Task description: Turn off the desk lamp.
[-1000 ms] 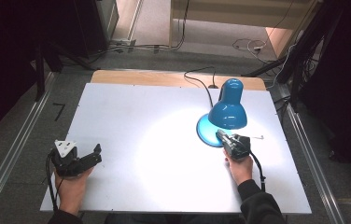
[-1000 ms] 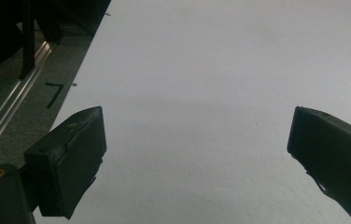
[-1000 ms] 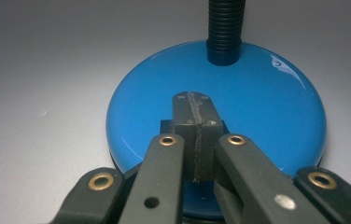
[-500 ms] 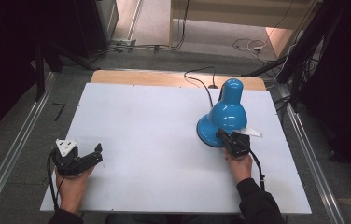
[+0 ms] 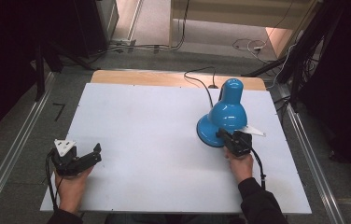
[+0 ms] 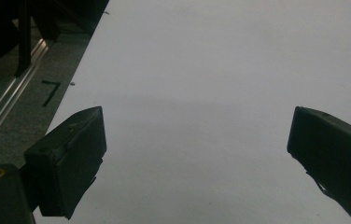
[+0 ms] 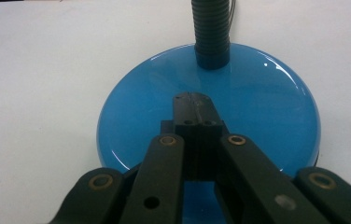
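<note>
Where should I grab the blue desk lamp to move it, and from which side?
Probably the ribbed gooseneck just above the base, coming level from the person's side. It stands upright and narrow enough for the fingers to straddle; the flat disc base and rounded shade offer little to pinch.

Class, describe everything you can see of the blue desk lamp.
The blue desk lamp stands at the right of the white table. It has a glossy round base, a dark ribbed bendable neck rising from it, and a rounded shade tipped down over the base. No light shows beneath it. A black cord runs off the far edge. The right gripper, jaws shut, rests its tips on the base.
</note>
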